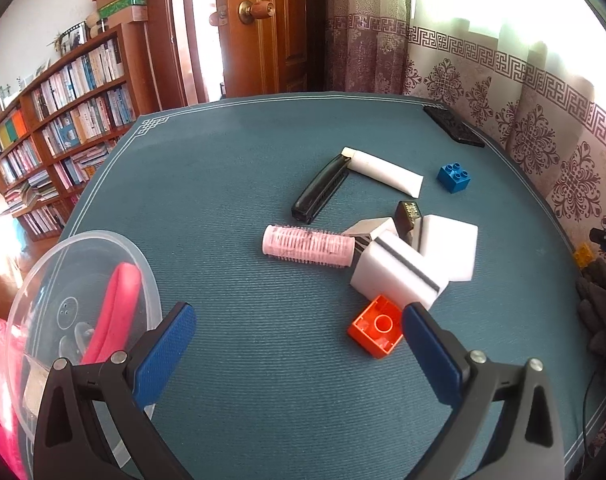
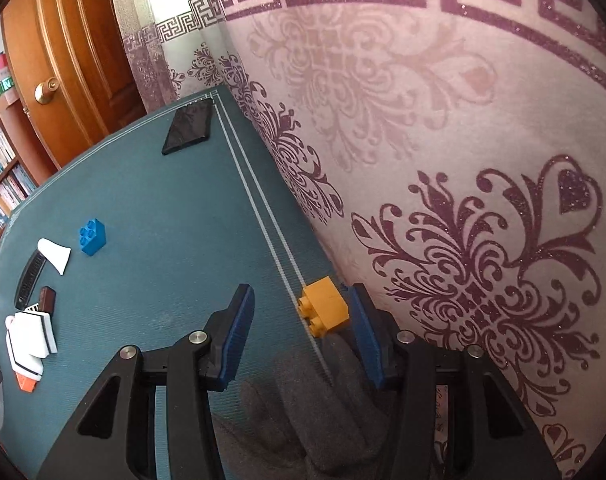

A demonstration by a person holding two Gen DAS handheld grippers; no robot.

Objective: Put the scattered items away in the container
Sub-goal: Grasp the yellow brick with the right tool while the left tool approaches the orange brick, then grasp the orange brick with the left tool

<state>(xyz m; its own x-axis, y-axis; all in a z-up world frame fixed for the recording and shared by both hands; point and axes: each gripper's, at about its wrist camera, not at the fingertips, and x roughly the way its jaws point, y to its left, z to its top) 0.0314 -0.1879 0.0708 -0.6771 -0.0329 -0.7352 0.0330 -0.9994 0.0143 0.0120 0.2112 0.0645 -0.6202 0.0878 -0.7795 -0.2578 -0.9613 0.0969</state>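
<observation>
Right gripper (image 2: 299, 332) wide open, empty, straddling the yellow brick (image 2: 324, 311) at the desk (image 2: 163, 208) edge beside the curtain (image 2: 443, 160); light, rigid, slick plastic—pinch flat sides.

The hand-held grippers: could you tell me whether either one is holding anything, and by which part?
Nothing is held. The left hand-held gripper is open above the mat; the right hand-held gripper is open beside the yellow brick.

Left gripper (image 1: 299, 330) open over mat (image 1: 231, 184); bowl (image 1: 35, 280) holds pink tool (image 1: 117, 312); orange brick (image 1: 377, 326), roller (image 1: 307, 245), sponges (image 1: 403, 272) scattered.
</observation>
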